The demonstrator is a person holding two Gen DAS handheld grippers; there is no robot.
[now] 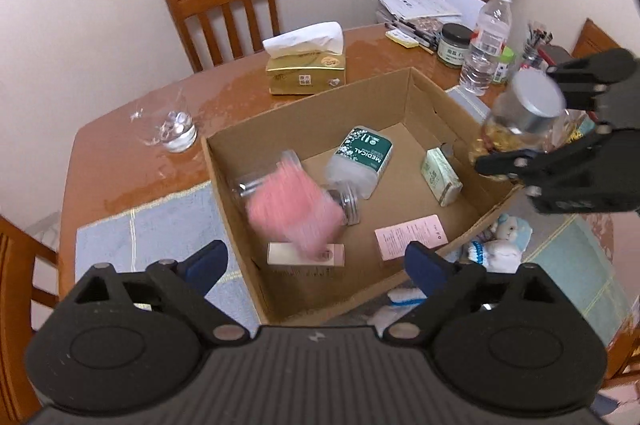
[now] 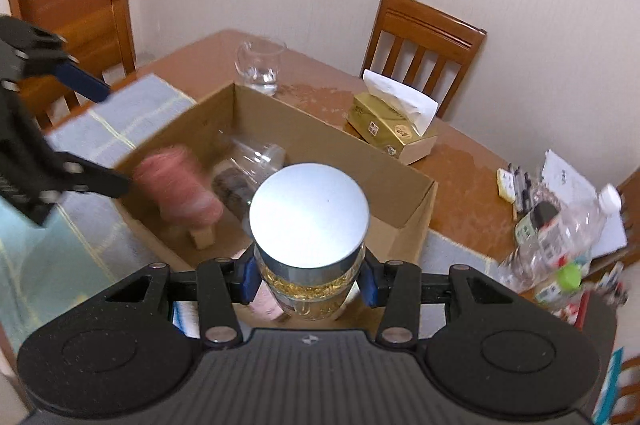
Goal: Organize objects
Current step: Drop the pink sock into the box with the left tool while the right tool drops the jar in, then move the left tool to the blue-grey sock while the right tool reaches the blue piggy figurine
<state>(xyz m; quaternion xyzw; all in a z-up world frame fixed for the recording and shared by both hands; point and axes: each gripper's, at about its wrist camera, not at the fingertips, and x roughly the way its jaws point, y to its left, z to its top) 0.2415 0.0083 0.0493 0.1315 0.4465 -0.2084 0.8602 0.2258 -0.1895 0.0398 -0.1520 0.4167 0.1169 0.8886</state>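
Our left gripper (image 1: 316, 265) has its fingers spread wide with nothing between them; a blurred pink object (image 1: 294, 211) is ahead of the fingertips, over the cardboard box (image 1: 412, 93) on the table (image 1: 132, 153). Our right gripper (image 2: 306, 285) pinches a silver-lidded glass jar (image 2: 309, 213) of golden contents, upright between both pads, above the box's near edge.

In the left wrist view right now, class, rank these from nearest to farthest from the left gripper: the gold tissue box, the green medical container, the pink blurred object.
Measured from the left gripper:
1. Pink blurred object, just ahead of the fingertips, above the cardboard box floor.
2. Green medical container, lying mid-box.
3. Gold tissue box, on the table beyond the box's far wall.
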